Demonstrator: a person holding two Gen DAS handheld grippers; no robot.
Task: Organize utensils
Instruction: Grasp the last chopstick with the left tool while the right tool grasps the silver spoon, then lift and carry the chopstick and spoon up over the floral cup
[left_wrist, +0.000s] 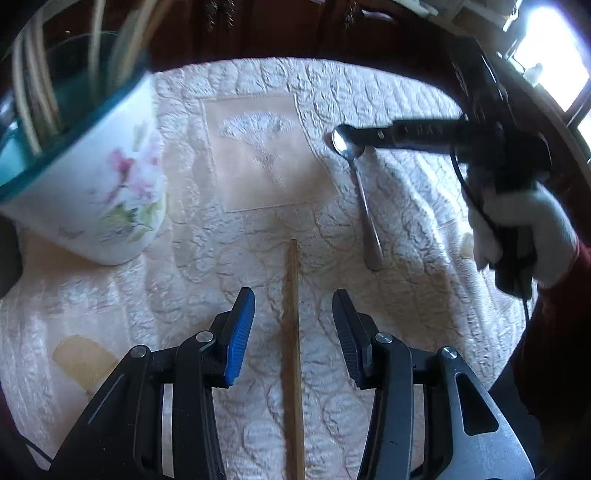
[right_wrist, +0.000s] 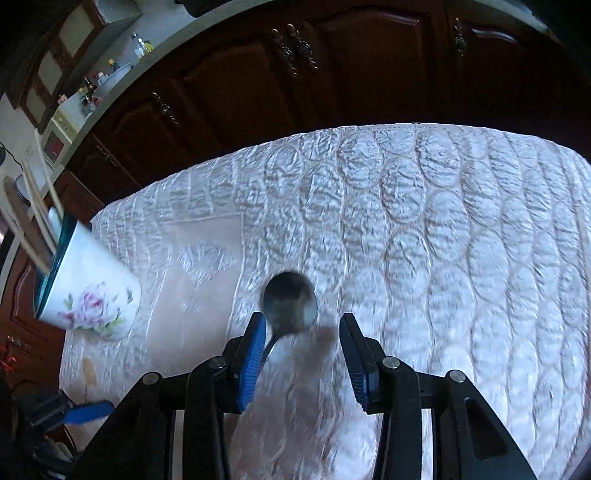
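Your left tongs (left_wrist: 293, 314) point steeply down at the tabletop (left_wrist: 424, 295), jaws wide, nothing gripped. A thin wooden stick (left_wrist: 293, 332) lies flat between the jaws, no pad touching it. Your right tongs (right_wrist: 303, 343) are tilted down too, jaws parted and straddling the spoon (right_wrist: 290, 302); its neck runs just beside the left pad, contact unclear through blur. Right hand (left_wrist: 517, 225) is gloved white, gripping the handle. The spoon is metal, bowl up, flat on the quilted cloth (right_wrist: 443, 240). Further left, a floral cup (left_wrist: 110, 184) with a teal rim holds more sticks.
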